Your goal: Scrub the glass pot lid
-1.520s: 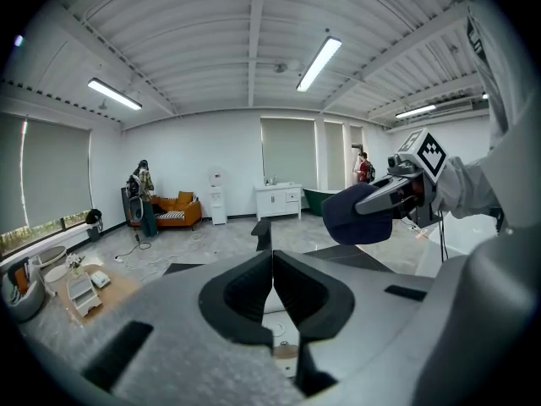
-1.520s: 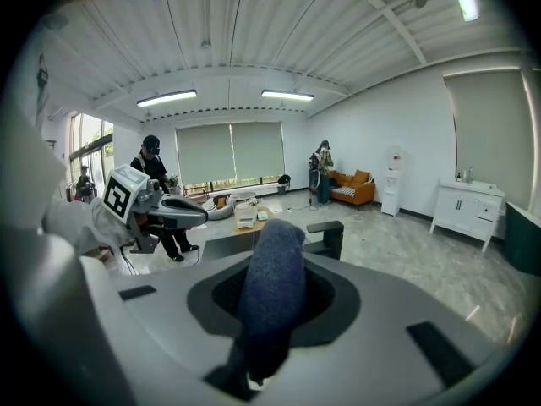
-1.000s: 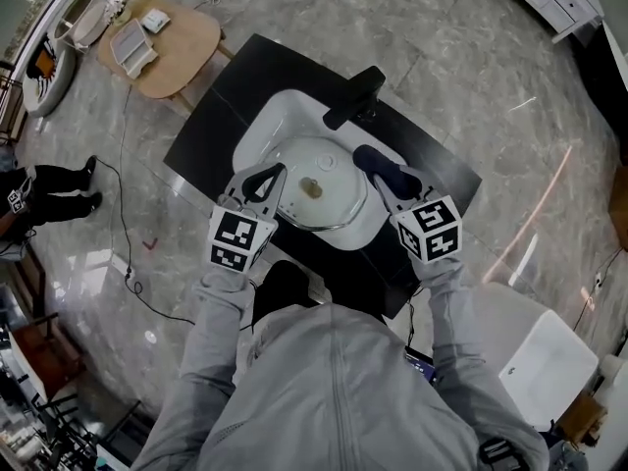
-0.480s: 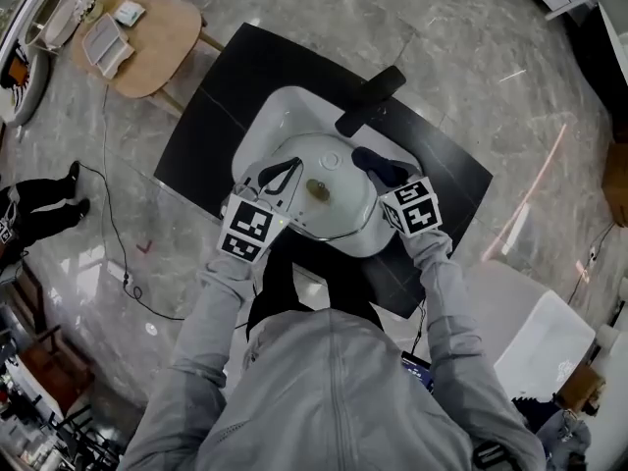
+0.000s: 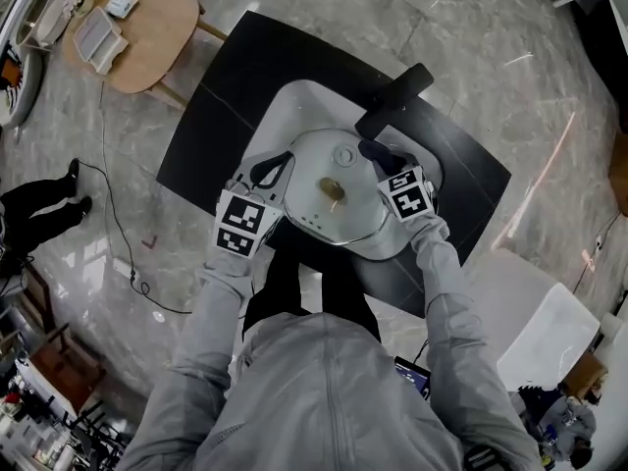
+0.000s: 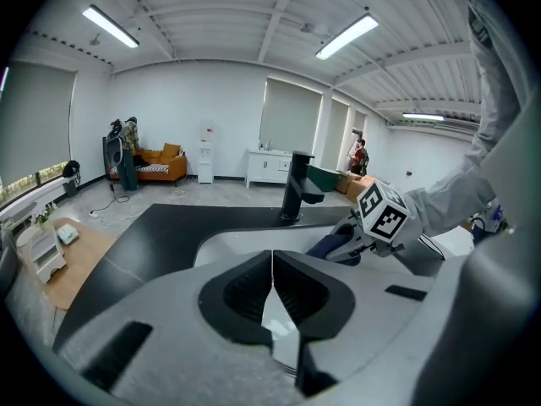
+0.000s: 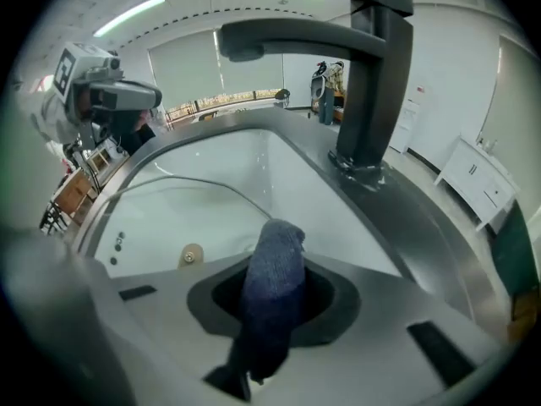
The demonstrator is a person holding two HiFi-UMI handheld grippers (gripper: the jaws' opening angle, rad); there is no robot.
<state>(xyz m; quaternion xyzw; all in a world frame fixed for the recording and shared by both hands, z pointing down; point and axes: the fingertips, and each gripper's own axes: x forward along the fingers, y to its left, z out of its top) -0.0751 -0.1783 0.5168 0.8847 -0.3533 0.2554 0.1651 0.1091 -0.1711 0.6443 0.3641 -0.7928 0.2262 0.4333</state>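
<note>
Glass pot lid [image 5: 329,192]: left gripper [image 6: 272,262] fingers pinch its rim; right gripper [image 7: 270,309] fingers clamp a cloth [image 7: 275,252]. Brace firmly, scrub evenly.

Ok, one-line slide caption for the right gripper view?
Right tool clamps a blue cloth near the glass lid in the white sink, by the black faucet.

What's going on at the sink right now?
A person works over the white sink. The left gripper has its tongs shut on the rim of the glass pot lid, holding it over the basin. The right gripper clamps a dark blue cloth at the lid's far side, near the black faucet.
</note>
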